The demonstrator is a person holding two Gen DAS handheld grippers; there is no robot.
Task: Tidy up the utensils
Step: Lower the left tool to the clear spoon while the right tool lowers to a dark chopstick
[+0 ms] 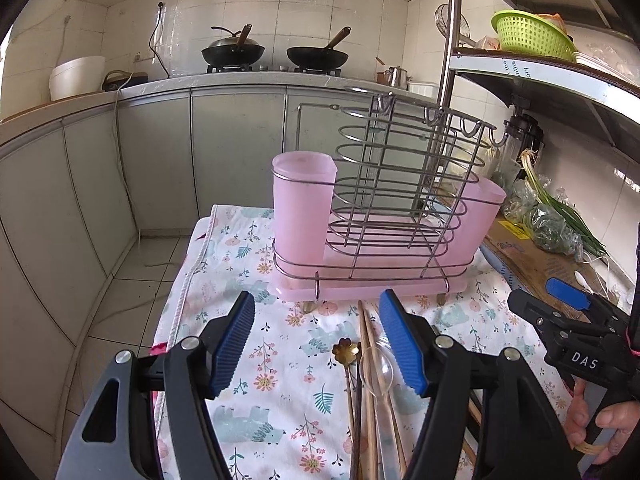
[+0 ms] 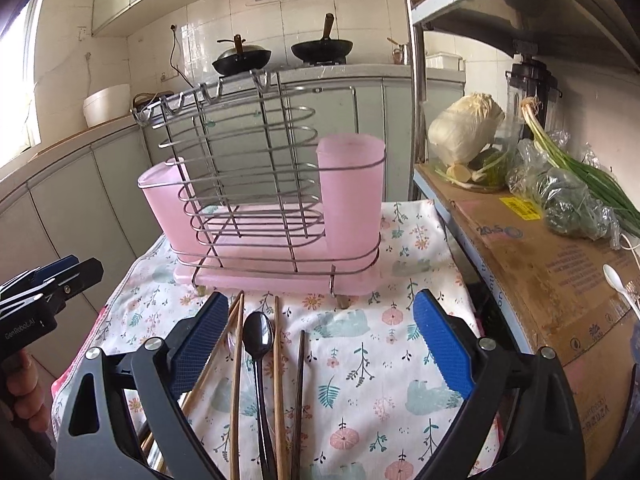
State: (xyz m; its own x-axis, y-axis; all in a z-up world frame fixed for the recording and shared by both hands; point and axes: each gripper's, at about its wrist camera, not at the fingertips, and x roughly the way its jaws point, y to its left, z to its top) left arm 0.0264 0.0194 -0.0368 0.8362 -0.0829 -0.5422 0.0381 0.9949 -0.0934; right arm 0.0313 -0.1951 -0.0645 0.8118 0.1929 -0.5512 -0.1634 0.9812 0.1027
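A wire utensil rack [image 1: 400,184] stands on a pink drip tray [image 1: 372,288] on the floral cloth, a pink cup at each end [image 1: 302,208] [image 1: 476,220]. In front of it lie wooden chopsticks [image 1: 370,364], a gold flower-headed spoon [image 1: 346,350] and a clear plastic spoon [image 1: 378,368]. My left gripper [image 1: 318,312] hovers open just above them, nothing between its pads. In the right wrist view the rack [image 2: 260,184] is ahead. A black spoon [image 2: 259,336], wooden chopsticks [image 2: 277,360] and a dark chopstick [image 2: 300,380] lie below my open, empty right gripper [image 2: 322,308].
A cardboard box [image 2: 540,264] to the right carries bagged greens [image 2: 568,200], a cabbage [image 2: 464,132] and a white spoon [image 2: 614,278]. A steel post [image 1: 448,40] holds a shelf with a green basket [image 1: 532,36]. The cloth's left edge [image 1: 180,280] drops to the tiled floor.
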